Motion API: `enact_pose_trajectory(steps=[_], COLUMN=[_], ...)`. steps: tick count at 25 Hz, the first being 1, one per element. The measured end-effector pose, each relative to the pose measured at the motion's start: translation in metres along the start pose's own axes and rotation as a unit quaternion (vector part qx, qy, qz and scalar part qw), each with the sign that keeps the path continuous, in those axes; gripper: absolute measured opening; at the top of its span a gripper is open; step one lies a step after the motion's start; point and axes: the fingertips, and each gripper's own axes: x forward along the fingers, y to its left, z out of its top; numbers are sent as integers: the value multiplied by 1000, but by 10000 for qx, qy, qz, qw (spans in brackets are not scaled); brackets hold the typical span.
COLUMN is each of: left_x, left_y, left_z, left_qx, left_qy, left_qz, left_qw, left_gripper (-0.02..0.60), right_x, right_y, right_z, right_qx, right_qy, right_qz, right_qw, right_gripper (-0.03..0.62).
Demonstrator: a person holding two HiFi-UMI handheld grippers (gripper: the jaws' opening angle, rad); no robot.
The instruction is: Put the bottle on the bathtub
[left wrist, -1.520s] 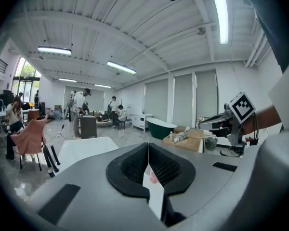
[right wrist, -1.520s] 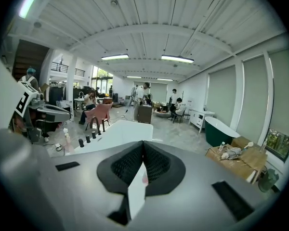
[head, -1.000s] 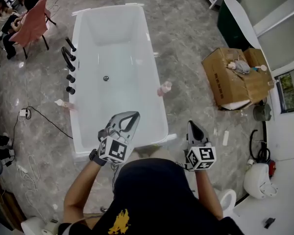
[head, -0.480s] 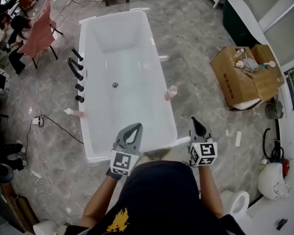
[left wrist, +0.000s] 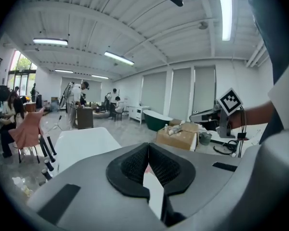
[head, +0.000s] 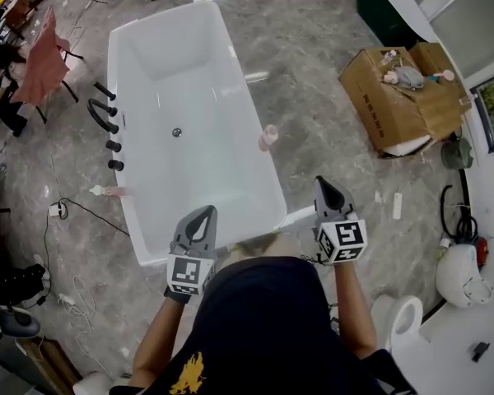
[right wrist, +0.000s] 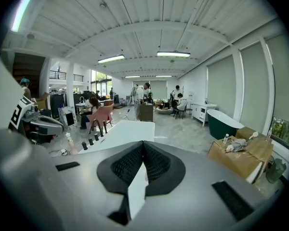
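- Left tool (head: 199, 225) and right tool (head: 328, 194) are both pinched closed and empty.
- Pink bottle (head: 268, 137) stands at the bathtub (head: 173, 48) right rim, farther off; the right tool is nearer.

1. My left gripper (head: 202, 217) sits out front, tipped slightly down, jaws pressed together, empty.
2. My right gripper (head: 326, 194) is off to its side, same deal: jaws closed on nothing.

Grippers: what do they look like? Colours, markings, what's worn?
Both are grey shells with black ribbed pads: left gripper, right gripper. Each carries a white cube with black square markers. The person wears a black top with a yellow print; no long sleeves.
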Motion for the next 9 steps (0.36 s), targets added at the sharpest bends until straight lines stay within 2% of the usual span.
enact_pose_trajectory(steps=[5,9], left_x=[3,11], left_y=[-19,-15], left_z=[-8,-3], left_qx=[-14,190], left_qy=[131,42], left_qz=[-30,58], left_qw=[9999,9998], left_gripper=[18,18], right_x=[5,23], right_y=[1,-1], right_z=[1,16], right_qx=[-316,-703], right_qy=[129,39], right_qz=[440,863], right_qw=[9984,9938], right_gripper=[2,2])
